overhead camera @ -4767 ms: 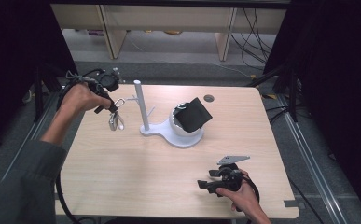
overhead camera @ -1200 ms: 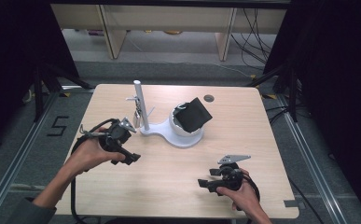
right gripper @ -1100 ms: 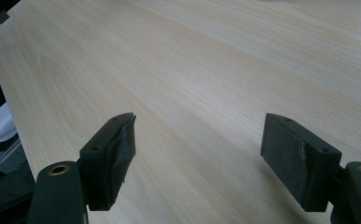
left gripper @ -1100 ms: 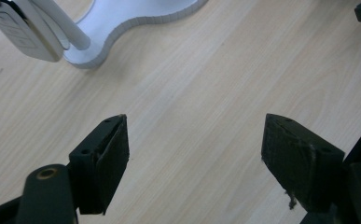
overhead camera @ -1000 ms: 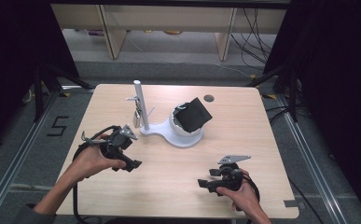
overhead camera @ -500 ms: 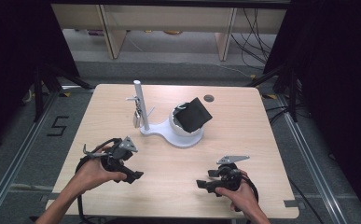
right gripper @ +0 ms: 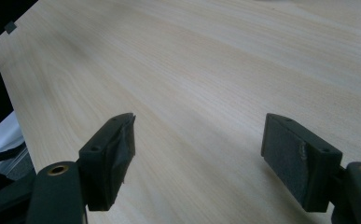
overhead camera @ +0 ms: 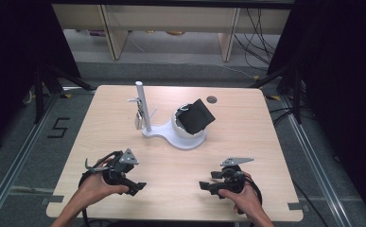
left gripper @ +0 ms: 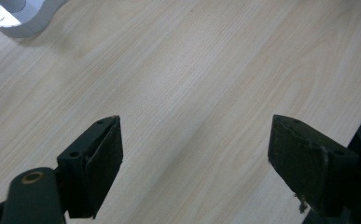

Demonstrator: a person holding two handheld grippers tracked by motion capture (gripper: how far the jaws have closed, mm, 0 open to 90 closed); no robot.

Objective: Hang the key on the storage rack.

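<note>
Left hand-held gripper [left gripper: 194, 154]: jaws just widened, nothing between, bare table [left gripper: 206, 70] below.
Right hand-held gripper [right gripper: 197, 154]: jaws apart, empty.
High view: white stand [overhead camera: 171, 135] beyond both hand-held grippers, keys [overhead camera: 138, 118] hanging on it.

The left gripper [overhead camera: 140, 185] has been drawn back from the white stand [overhead camera: 173, 135] to the table's near edge, level with the right gripper [overhead camera: 205, 185]. Its jaws have just been opened wider, with nothing between them. The keys [overhead camera: 138, 118] carried earlier have been left hanging on the stand's post, well ahead of the left gripper.
</note>
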